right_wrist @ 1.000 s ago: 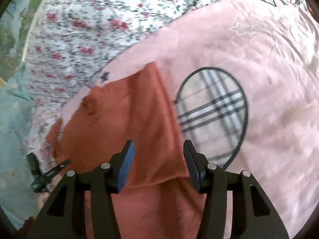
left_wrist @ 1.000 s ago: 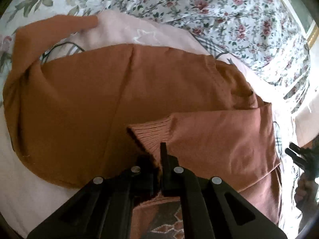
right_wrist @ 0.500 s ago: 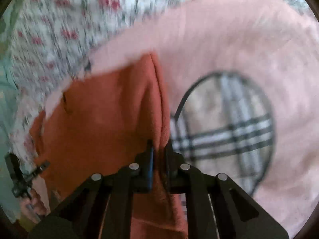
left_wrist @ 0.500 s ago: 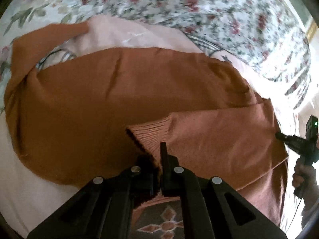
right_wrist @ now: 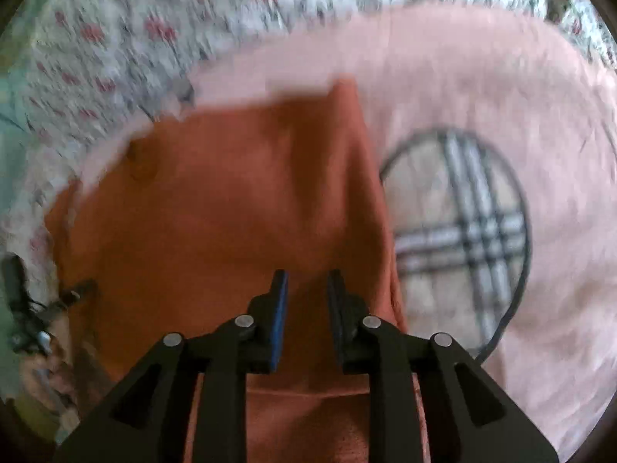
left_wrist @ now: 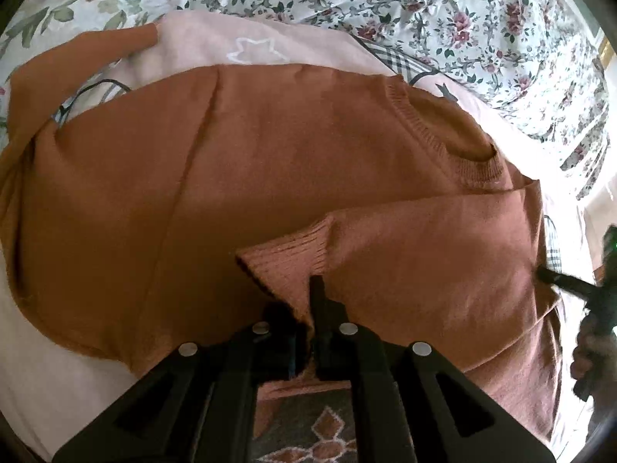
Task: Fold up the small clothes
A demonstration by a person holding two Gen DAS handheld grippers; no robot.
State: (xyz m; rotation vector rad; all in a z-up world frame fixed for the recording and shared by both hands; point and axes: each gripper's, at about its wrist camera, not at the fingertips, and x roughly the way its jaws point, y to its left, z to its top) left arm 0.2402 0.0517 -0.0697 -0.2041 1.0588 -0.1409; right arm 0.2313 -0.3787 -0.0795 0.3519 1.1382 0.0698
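Left wrist: rust-brown knit sweater (left_wrist: 270, 177), ribbed cuff (left_wrist: 293, 258) folded inward

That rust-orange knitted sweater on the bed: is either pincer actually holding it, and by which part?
The left gripper is shut on the rust-orange knitted sweater at its ribbed sleeve cuff. The right gripper, jaws just reopened slightly, holds nothing.

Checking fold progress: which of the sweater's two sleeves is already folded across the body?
The sleeve whose ribbed cuff is pinched in the left tool. The other sleeve lies spread out on the pink blanket.
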